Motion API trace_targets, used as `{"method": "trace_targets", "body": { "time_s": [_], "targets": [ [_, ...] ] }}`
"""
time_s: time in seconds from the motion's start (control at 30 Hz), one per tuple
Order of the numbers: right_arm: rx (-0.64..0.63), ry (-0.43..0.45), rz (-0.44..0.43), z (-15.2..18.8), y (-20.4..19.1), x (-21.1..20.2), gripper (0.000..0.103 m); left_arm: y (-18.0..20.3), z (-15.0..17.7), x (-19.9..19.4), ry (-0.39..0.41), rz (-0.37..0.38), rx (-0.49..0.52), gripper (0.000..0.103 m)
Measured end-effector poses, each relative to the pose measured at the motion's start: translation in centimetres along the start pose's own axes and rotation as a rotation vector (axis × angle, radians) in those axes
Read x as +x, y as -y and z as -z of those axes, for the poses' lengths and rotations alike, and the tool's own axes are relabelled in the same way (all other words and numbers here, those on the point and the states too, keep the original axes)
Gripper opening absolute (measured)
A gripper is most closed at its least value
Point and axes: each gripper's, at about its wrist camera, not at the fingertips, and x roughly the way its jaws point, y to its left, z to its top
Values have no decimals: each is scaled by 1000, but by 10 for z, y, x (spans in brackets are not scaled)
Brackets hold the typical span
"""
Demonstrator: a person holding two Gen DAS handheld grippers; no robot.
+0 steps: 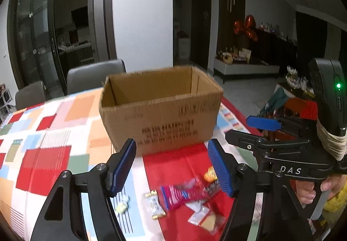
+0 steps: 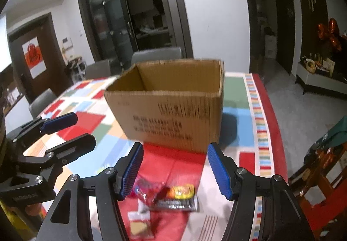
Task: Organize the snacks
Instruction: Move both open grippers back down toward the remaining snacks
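An open-topped cardboard box [image 1: 160,110] [image 2: 173,106] stands on the patchwork tablecloth [image 1: 47,132]. Its inside shows no contents from here. In front of it lie loose snacks: a red packet [image 1: 184,193], a white and gold candy [image 1: 155,204], a yellow-green candy [image 1: 121,206], a clear biscuit packet [image 1: 203,217] and an orange-yellow snack [image 1: 210,174] [image 2: 182,192]. My left gripper [image 1: 172,154] [image 2: 73,132] hangs open above the snacks, nothing between its blue pads. My right gripper [image 2: 175,154] [image 1: 249,130] hovers open beside it, over the same pile, empty.
Grey chairs [image 1: 95,76] [image 2: 158,54] stand behind the table's far side. The table's red-bordered right edge [image 2: 271,123] drops to the floor. A person's hand [image 1: 308,191] holds the right gripper's handle. A low cluttered table [image 1: 295,106] sits to the right.
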Motion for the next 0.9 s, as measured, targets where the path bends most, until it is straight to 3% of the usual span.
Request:
{"method": "trace_targets", "body": {
  "time_s": [0.37,0.6,0.9],
  "targets": [
    [-20,-124,-6,38,9,25,62,12,45,31,-145,53,-14,69],
    [-13,-177,-13,52,14,39,58,10,63,59,-237,106,-79,69],
    [5,-245,-25,62,19,63,53,1,78,90,-308,115,-152,69]
  ]
}}
